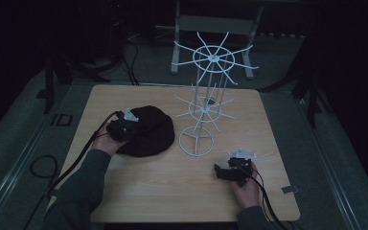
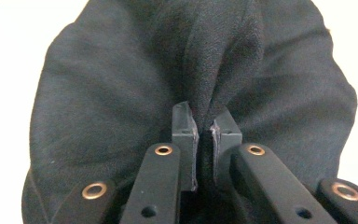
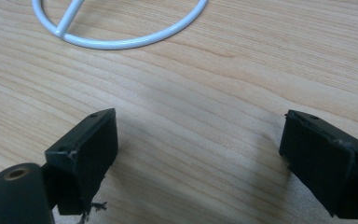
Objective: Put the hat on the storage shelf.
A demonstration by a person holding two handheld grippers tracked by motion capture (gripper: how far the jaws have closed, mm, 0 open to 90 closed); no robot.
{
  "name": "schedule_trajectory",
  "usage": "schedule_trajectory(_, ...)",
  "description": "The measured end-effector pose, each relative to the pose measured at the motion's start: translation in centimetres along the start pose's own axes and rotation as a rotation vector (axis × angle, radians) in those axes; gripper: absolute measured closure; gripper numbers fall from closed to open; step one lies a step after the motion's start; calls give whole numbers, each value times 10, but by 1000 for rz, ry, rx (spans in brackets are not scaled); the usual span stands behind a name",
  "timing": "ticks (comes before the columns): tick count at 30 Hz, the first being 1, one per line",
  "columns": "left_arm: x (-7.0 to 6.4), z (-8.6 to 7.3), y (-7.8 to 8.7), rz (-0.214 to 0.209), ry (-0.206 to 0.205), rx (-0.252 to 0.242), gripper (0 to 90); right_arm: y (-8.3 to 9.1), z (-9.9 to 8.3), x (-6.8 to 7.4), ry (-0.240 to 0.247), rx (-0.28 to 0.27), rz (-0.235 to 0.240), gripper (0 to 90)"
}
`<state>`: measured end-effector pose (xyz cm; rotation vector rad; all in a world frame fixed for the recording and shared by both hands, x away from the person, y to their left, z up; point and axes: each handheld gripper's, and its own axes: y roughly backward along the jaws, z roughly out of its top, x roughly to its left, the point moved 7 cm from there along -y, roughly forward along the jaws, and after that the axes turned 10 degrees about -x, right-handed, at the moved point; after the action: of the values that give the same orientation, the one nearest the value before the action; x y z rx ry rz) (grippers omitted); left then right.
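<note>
Black cloth hat lies at 9 o'clock of the white wire rack on the tabletop. Soft, light, limp; best pinched by a fold. Left gripper clamps one such fold; right gripper rests spread, empty.

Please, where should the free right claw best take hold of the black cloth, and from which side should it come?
Probably the near right edge of the black cloth, approached from the right along the table. The cloth lies in a soft mound, the left claw already pinches a fold on its left, and the white wire rack stands behind, so this side is free for the open right claw.
</note>
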<state>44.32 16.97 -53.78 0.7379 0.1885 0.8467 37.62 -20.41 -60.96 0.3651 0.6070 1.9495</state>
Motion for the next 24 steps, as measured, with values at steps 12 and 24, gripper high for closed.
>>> schedule_trajectory(12,7,12,20,-13,94,-104,840,0,0,0,0,0,0,111)
schedule_trajectory(24,11,24,42,-70,202,-228,840,0,0,0,-1,0,0,111)
